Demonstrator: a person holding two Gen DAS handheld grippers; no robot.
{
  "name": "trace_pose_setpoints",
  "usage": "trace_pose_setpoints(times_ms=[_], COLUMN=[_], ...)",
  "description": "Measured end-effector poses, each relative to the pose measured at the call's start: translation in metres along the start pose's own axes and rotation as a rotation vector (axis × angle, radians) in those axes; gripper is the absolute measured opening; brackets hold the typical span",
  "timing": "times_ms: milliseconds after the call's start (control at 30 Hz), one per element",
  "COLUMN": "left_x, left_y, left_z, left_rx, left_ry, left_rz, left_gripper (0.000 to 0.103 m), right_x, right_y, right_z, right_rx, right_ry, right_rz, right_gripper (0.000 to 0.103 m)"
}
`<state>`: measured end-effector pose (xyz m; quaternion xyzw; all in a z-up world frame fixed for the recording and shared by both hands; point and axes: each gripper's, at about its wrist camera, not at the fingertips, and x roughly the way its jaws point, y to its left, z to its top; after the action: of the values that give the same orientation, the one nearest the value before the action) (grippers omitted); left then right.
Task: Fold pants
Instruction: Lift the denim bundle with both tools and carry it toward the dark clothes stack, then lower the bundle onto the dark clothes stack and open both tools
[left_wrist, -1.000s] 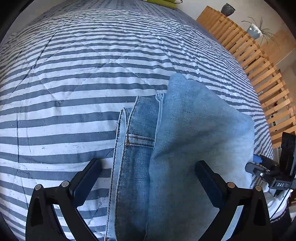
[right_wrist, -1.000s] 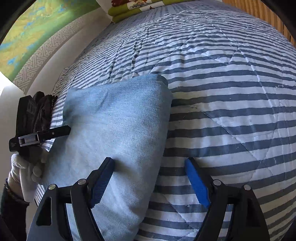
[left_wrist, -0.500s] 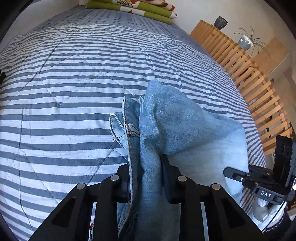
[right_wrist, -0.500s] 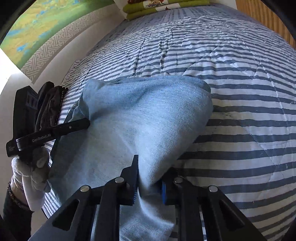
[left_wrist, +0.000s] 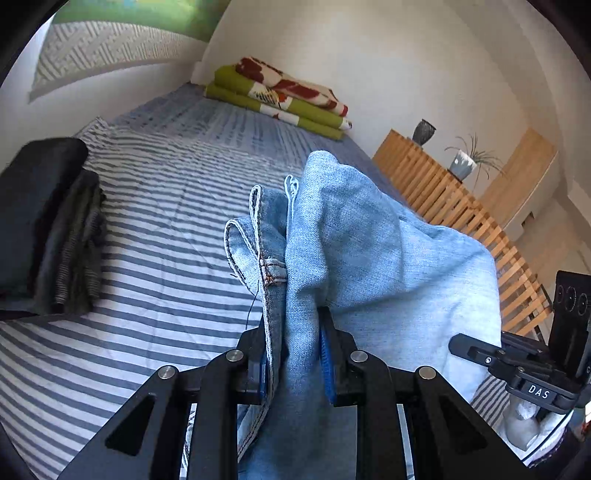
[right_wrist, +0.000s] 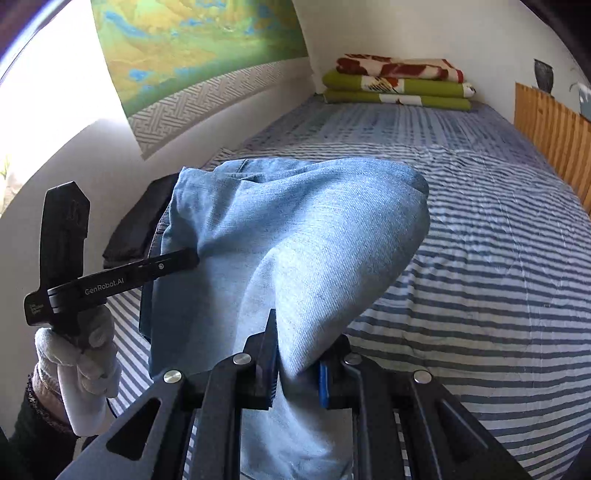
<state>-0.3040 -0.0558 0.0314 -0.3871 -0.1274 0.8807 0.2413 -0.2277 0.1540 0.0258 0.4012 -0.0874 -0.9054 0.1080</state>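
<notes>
Both grippers are up off the bed (left_wrist: 155, 236) now, and the pants (left_wrist: 369, 258) hang between them. The left gripper (left_wrist: 293, 369) has its fingers clamped on the seamed, stitched edge of the denim, pads pressing the cloth from both sides. The right gripper (right_wrist: 297, 373) is clamped too, on a plain fold of the same light-blue denim, with cloth bunched between the pads and more trailing below.

Here is the relation that matters: the held span runs side to side, from one gripper across to the other, so the long axis of the grip line lies crosswise to the bed's length. From each pair of fingers the loose bulk of the pants (right_wrist: 303, 236) billows forward and slightly upward, toward the head of the bed, where the folded green blankets (right_wrist: 399, 88) sit. In the right wrist view the left gripper (right_wrist: 110, 280) shows at the left edge of the cloth, held by a gloved hand (right_wrist: 81, 350).

Neither hand looks clearly nearer the open striped cover; both sit about level with each other. To the left lies a dark pile of clothes (left_wrist: 48, 229), well apart from the denim. The coming move looks like a carry forward and a lay-down, and both hands would need to travel together to keep that edge straight.
</notes>
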Motion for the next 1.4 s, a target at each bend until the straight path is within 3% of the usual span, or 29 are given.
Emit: trace_pose_setpoints(times_ms=[267, 467, 600, 767, 833, 900, 933, 1000, 1067, 1133, 1267, 1400], left_x=[-0.151, -0.211, -0.215, -0.18, -0.149, -0.121, -0.116, -0.123, -0.13, -0.132, -0.11, -0.066], left_y=[0.083, 0.16, 0.221, 0.307, 0.342, 0.373, 0.378, 0.367, 0.345, 0.328, 0.32, 0.318], left_z=[0.053, 0.106, 0.135, 0.157, 0.164, 0.166, 0.165, 0.16, 0.152, 0.141, 0.112, 0.07], left_rx=[-0.035, -0.052, -0.078, -0.116, -0.103, -0.145, -0.138, -0.1, -0.003, 0.018, -0.051, -0.078], left_ry=[-0.172, -0.234, -0.224, -0.193, -0.155, -0.066, -0.055, -0.094, -0.119, -0.124, -0.04, 0.037], left_rz=[0.187, 0.34, 0.396, 0.46, 0.58, 0.696, 0.697, 0.659, 0.688, 0.633, 0.528, 0.495], left_gripper=[0.023, 0.022, 0.022, 0.024, 0.042, 0.047, 0.047, 0.048, 0.049, 0.049, 0.049, 0.048], right_x=[0.031, 0.097, 0.153, 0.235, 0.282, 0.323, 0.33, 0.321, 0.303, 0.293, 0.288, 0.31], right_y=[0.124, 0.205, 0.24, 0.261, 0.27, 0.262, 0.254, 0.245, 0.248, 0.263, 0.286, 0.284], right_z=[0.077, 0.134, 0.164, 0.184, 0.19, 0.195, 0.197, 0.2, 0.198, 0.196, 0.163, 0.109], right_rx=[-0.116, -0.133, -0.13, -0.102, -0.172, -0.123, -0.09, -0.075, -0.119, -0.151, -0.25, -0.402], right_ry=[-0.055, -0.058, -0.037, 0.021, 0.031, 0.116, 0.123, 0.055, -0.001, -0.029, 0.051, 0.148], right_rz=[0.188, 0.327, 0.372, 0.389, 0.282, 0.126, 0.083, 0.064, 0.067, 0.13, 0.205, 0.06], right_gripper=[0.015, 0.015, 0.015, 0.015, 0.019, 0.026, 0.026, 0.026, 0.026, 0.026, 0.026, 0.026])
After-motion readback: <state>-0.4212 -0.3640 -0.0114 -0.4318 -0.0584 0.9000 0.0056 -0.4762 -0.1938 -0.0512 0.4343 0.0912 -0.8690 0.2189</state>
